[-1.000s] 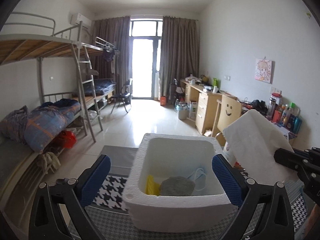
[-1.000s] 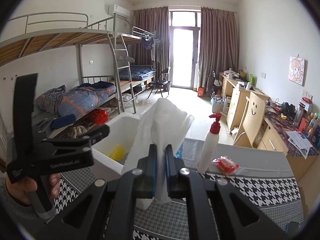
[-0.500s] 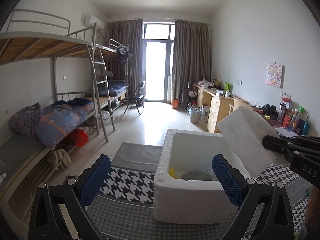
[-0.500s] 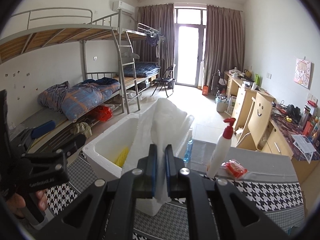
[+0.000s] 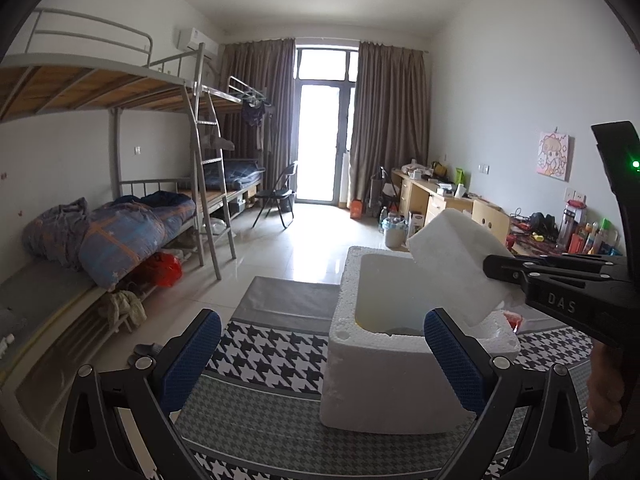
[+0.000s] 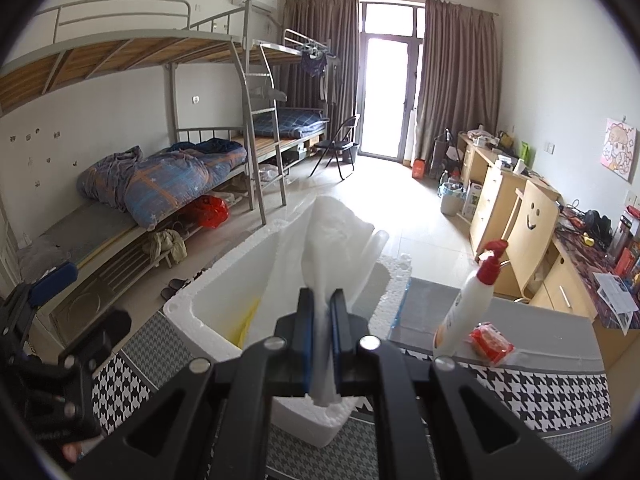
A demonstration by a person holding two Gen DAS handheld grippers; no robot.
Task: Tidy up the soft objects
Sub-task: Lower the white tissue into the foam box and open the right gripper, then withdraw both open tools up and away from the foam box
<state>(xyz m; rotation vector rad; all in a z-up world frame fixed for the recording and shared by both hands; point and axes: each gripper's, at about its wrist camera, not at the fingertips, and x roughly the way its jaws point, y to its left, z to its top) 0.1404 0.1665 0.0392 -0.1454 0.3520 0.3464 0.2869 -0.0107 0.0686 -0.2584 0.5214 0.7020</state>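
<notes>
A white foam box (image 5: pixel 384 376) stands on the houndstooth cloth of the table; it also shows in the right wrist view (image 6: pixel 208 320). A yellow item (image 6: pixel 250 322) lies inside it. My right gripper (image 6: pixel 322 316) is shut on the white foam lid (image 6: pixel 332 248), held tilted over the box's right side; the lid also shows in the left wrist view (image 5: pixel 452 264), as does the right gripper (image 5: pixel 496 268). My left gripper (image 5: pixel 322 360) is open and empty, in front of the box and to its left.
A white spray bottle with a red head (image 6: pixel 470 304) and a red packet (image 6: pixel 490 344) stand on the table right of the box. Bunk beds (image 5: pixel 120 224) line the left wall. Desks (image 6: pixel 516 208) line the right wall.
The left gripper has drawn back and to the left of the box. The right gripper has lowered the lid closer over the box's opening.
</notes>
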